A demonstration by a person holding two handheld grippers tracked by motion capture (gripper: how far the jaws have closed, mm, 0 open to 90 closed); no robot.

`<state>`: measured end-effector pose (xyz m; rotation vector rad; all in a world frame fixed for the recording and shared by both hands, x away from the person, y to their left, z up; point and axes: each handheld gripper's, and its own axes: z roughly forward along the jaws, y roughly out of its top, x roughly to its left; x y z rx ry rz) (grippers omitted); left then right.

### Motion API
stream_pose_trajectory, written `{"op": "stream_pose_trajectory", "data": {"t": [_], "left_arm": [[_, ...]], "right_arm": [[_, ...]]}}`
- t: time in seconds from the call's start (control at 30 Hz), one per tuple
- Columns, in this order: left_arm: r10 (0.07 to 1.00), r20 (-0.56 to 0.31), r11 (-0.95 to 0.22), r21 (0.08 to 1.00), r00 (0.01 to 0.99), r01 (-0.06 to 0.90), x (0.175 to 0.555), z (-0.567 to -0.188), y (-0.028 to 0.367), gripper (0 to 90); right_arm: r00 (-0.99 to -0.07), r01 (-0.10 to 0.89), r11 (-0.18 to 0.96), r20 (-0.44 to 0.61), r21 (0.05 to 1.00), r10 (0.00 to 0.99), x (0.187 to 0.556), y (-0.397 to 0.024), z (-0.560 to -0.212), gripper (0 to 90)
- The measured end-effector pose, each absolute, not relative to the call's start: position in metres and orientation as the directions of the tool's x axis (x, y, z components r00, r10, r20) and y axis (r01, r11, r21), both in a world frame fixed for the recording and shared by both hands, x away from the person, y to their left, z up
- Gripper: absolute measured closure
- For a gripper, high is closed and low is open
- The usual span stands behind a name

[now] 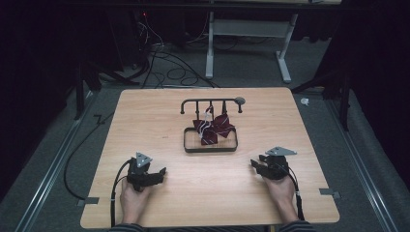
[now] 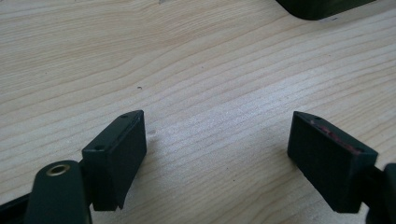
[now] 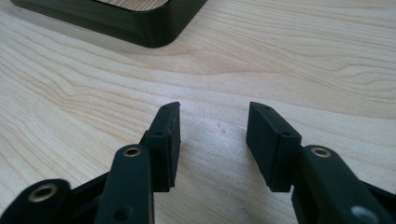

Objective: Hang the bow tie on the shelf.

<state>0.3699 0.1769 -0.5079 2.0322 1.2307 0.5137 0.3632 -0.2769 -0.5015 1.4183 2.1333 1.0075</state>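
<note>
So, going left to right: the left gripper point(image 1: 153, 175) sits on the near-left part of the wooden table point(image 1: 145, 116), held in the person's left hand point(image 1: 131, 197), with its cable point(image 1: 114, 193) trailing back toward the near edge. Its jaws are spread really wide, wider than the other one's, and there's nothing between them. In the left gripper view you just see bare wood grain in the gap point(image 2: 217, 140), and the pads point(image 2: 116, 156) look like they're hovering just over or resting on the tabletop; can't tell which. A dark rounded corner of the tray point(image 2: 322, 7) peeks in at the top right of that view.

Middle of the table, a bit toward the far side: a shallow dark tray point(image 1: 211, 148) with a rack point(image 1: 211, 102) standing at its far edge. A dark red striped bow tie point(image 1: 213, 128) hangs from the rack by its white strap point(image 1: 208, 114), and its lower end dips into the tray.

Over on the right, the right gripper point(image 1: 258, 166) is in the person's right hand point(image 1: 282, 192), well apart from the tray. Jaws are open here too, a moderate gap, holding nothing. The right gripper view shows plain table between the fingers point(image 3: 164, 140) and the tray's corner point(image 3: 154, 28) up at the top left.
</note>
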Motion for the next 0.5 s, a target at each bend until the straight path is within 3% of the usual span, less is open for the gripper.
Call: {"op": "stream_pose_trajectory", "data": {"t": [0.5], "left_arm": [[0.882,-0.02,-0.307,0.733,0.471,0.606,0.3699,-0.5079,0.177,20.0]], "right_arm": [[-0.402,0.628,0.284,-0.01,0.724,0.915,0.3629,-0.269,-0.5023,33.2]]}}
